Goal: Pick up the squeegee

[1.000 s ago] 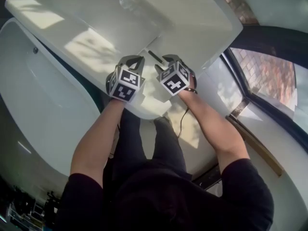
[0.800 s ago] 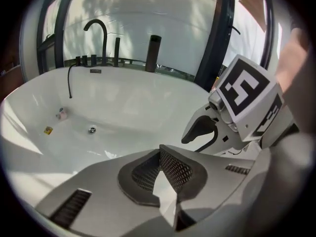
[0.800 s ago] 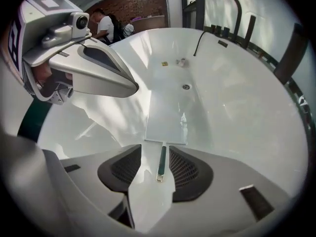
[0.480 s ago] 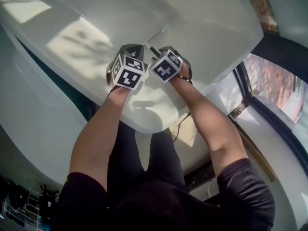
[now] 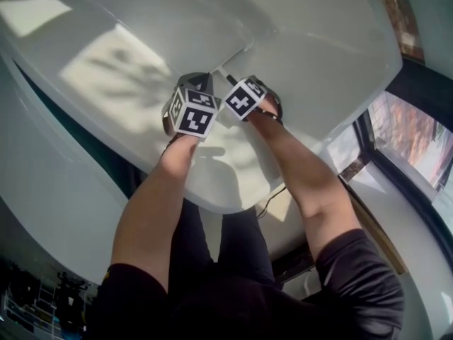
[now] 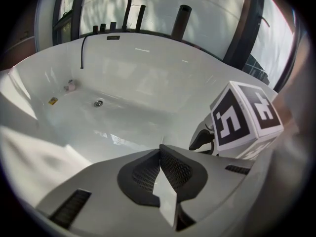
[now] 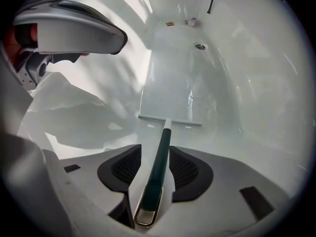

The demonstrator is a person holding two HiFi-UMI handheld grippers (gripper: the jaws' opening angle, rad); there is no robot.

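Observation:
The squeegee (image 7: 161, 152) has a dark green handle, a metal hanging loop at its near end and a pale blade (image 7: 170, 120) that rests on the white bathtub's inner wall (image 7: 177, 78). My right gripper (image 7: 155, 151) is shut on the handle, which runs between the two black pads. In the head view both grippers sit side by side at the tub's rim (image 5: 233, 183). The right gripper (image 5: 233, 83) has a short piece of the squeegee's handle (image 5: 225, 73) showing ahead of it. My left gripper (image 6: 159, 151) is shut with nothing in it, just left of the right gripper's marker cube (image 6: 244, 117).
Black taps and a curved spout (image 6: 121, 1) stand on the tub's far rim. A drain (image 6: 98, 102) and a small pink thing (image 6: 70, 86) lie on the tub floor. A window (image 5: 417, 140) is at my right. My legs stand against the tub's outer side.
The two grippers have drawn closer together, their marker cubes now almost touching. The head view has tilted, so the tub fills more of the frame.

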